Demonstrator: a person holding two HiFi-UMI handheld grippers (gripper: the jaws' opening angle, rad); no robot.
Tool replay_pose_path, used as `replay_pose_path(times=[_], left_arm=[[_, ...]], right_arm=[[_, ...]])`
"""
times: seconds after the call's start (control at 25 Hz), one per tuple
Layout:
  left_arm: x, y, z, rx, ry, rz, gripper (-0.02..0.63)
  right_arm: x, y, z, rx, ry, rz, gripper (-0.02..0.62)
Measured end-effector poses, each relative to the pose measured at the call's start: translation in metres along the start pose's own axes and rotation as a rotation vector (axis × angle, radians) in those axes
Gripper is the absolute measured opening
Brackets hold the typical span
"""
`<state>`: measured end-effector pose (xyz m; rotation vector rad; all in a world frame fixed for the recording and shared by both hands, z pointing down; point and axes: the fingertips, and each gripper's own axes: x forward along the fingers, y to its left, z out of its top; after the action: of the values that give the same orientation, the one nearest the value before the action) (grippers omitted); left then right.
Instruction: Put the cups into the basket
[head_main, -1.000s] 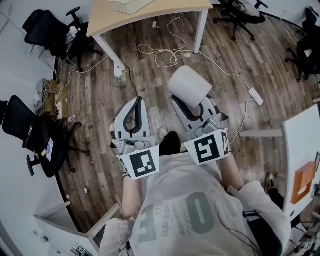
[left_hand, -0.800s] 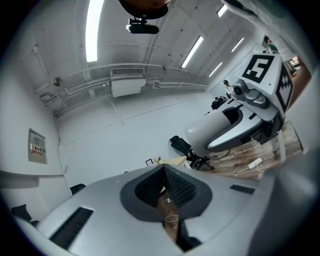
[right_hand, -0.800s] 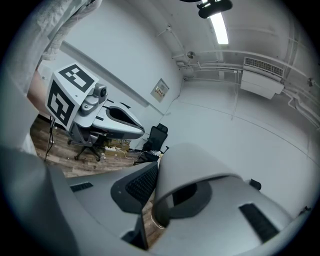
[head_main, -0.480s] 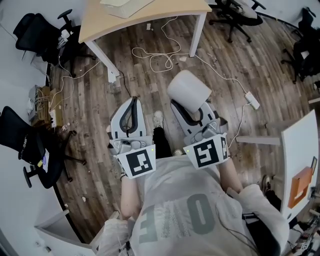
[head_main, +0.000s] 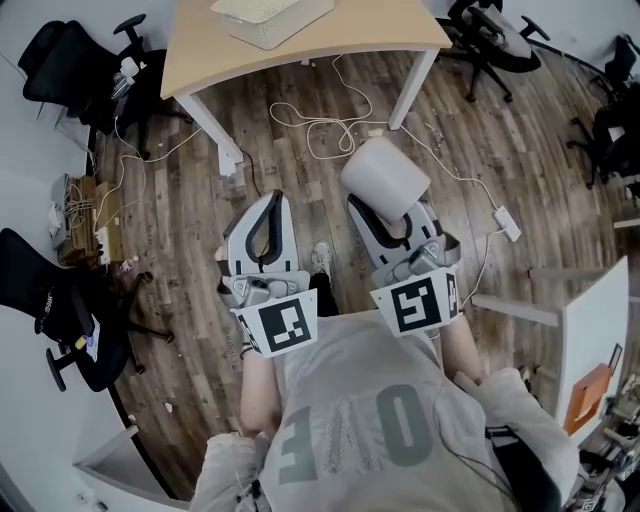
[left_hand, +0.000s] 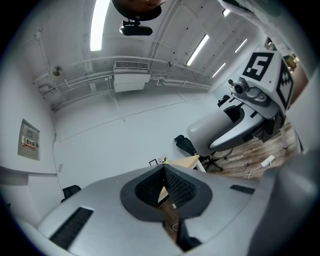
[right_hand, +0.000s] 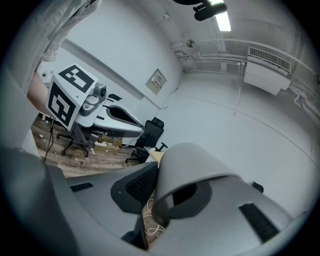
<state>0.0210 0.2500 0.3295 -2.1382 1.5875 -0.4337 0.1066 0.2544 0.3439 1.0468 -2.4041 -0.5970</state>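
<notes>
A pale grey cup lies on its side between the jaws of my right gripper, which is shut on it; in the right gripper view the cup fills the gap with its mouth facing the camera. My left gripper is held level beside it, shut and empty, and in the left gripper view its pads meet at the tip. Both grippers hang over the wooden floor, short of the table. A cream basket stands on the light wooden table at the top, partly cut off by the frame edge.
White cables and a power strip lie on the floor between me and the table. Black office chairs stand at the left, top left and top right. A white desk is at the right.
The view has shifted toward the table, so more of its top and the basket show. Both grippers keep their pose, the cup still in the right one.
</notes>
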Motion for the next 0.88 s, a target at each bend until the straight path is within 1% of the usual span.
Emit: replay_pose_path(times=[0.24, 0.36, 0.48, 0.56, 0.8, 0.88], left_arm=[[0.053, 0.046, -0.012, -0.012, -0.051, -0.004, 0.009], [0.076, 0.064, -0.019, -0.008, -0.072, -0.013, 0.009], [0.098, 0.084, -0.026, -0.007, -0.092, -0.001, 0.009], [0.110, 0.097, -0.033, -0.009, -0.088, 0.007, 0.008], [0.137, 0.130, -0.049, 0.025, -0.040, 0.011, 0.009], [0.148, 0.138, -0.056, 0.023, -0.029, 0.016, 0.008]], right_arm=[[0.068, -0.024, 0.018, -0.025, 0.003, -0.005, 0.055], [0.097, -0.034, 0.022, -0.031, 0.006, -0.011, 0.055], [0.121, -0.046, 0.022, -0.043, 0.008, -0.019, 0.055], [0.137, -0.052, 0.020, -0.048, 0.017, -0.018, 0.055], [0.176, -0.059, 0.019, -0.037, 0.026, 0.019, 0.055], [0.186, -0.062, 0.017, -0.032, 0.031, 0.022, 0.055]])
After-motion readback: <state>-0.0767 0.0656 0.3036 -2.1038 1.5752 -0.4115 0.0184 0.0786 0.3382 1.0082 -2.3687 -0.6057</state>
